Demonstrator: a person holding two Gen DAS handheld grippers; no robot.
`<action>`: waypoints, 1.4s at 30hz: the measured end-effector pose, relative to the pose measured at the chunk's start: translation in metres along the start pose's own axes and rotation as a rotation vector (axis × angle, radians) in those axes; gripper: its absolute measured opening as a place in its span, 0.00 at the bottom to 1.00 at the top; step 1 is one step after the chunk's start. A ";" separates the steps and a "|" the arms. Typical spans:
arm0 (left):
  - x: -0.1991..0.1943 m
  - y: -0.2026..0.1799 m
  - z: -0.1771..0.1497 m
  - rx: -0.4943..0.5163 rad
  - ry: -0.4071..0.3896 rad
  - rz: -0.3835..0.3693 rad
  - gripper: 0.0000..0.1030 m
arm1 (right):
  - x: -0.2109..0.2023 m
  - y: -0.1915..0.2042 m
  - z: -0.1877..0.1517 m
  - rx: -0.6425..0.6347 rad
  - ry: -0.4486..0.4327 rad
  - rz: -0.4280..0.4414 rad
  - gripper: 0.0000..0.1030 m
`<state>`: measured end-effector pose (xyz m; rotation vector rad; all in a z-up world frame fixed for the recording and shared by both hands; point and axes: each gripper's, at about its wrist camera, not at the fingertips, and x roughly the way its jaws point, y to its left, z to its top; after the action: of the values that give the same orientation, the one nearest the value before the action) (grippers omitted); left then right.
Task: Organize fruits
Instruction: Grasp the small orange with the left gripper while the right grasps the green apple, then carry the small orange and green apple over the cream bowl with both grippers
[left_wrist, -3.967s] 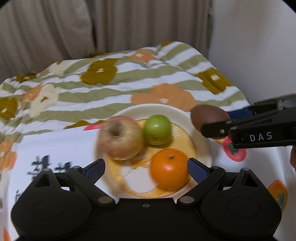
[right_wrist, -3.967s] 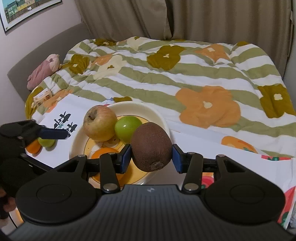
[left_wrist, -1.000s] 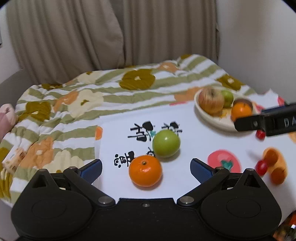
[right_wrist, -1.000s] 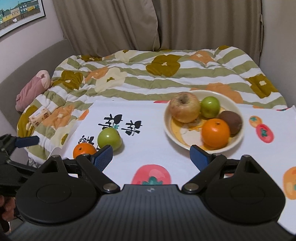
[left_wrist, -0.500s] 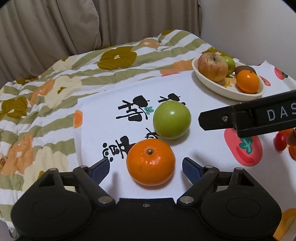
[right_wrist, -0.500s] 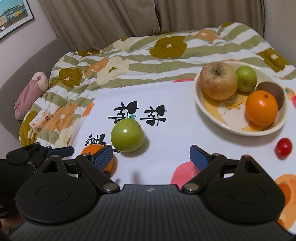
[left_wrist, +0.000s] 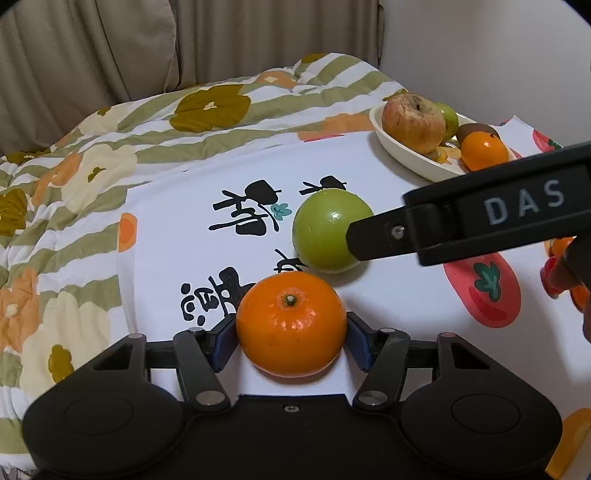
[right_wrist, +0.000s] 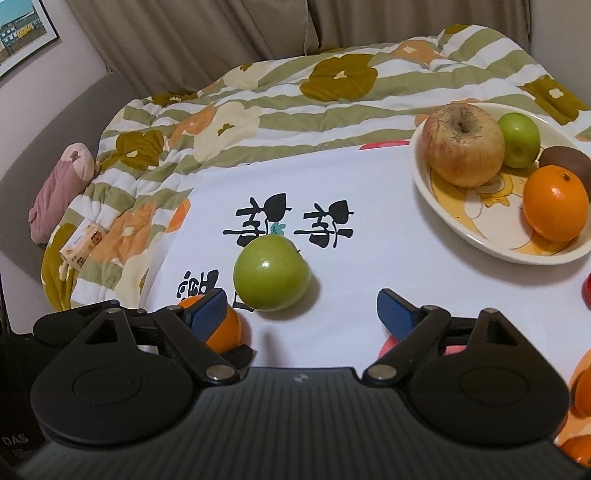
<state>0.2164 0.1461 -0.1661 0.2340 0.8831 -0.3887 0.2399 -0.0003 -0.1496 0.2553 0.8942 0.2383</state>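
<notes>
My left gripper (left_wrist: 291, 341) is shut on an orange (left_wrist: 291, 323) that rests on the white cloth; the orange also shows behind my right gripper's left finger (right_wrist: 225, 328). A green apple (right_wrist: 272, 277) lies just ahead of my right gripper (right_wrist: 301, 310), which is open and empty, its jaws wide apart. In the left wrist view the right gripper's finger crosses in front of the green apple (left_wrist: 325, 229). A cream plate (right_wrist: 443, 218) at the right holds a red-yellow apple (right_wrist: 463, 144), a small green apple (right_wrist: 519, 138), an orange (right_wrist: 556, 206) and a kiwi (right_wrist: 565, 160).
A flowered, striped quilt (right_wrist: 295, 99) covers the bed behind the cloth. A pink soft toy (right_wrist: 61, 184) and a small packet (right_wrist: 83, 243) lie at the left. A small red fruit (right_wrist: 587, 290) sits at the right edge. Curtains hang behind.
My left gripper has closed in on the orange and shut on it. My right gripper has moved forward and down toward the green apple, staying open.
</notes>
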 end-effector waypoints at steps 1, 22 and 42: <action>0.000 0.000 0.000 -0.004 -0.002 -0.001 0.63 | 0.001 0.001 0.000 -0.003 0.002 0.002 0.99; -0.011 0.010 -0.011 -0.061 -0.001 0.056 0.62 | 0.043 0.018 0.013 -0.070 0.032 0.043 0.74; -0.046 0.009 -0.003 -0.132 -0.030 0.089 0.62 | 0.001 0.020 0.018 -0.113 -0.017 0.054 0.70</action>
<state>0.1917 0.1659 -0.1311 0.1451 0.8623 -0.2500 0.2523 0.0168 -0.1331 0.1765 0.8549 0.3355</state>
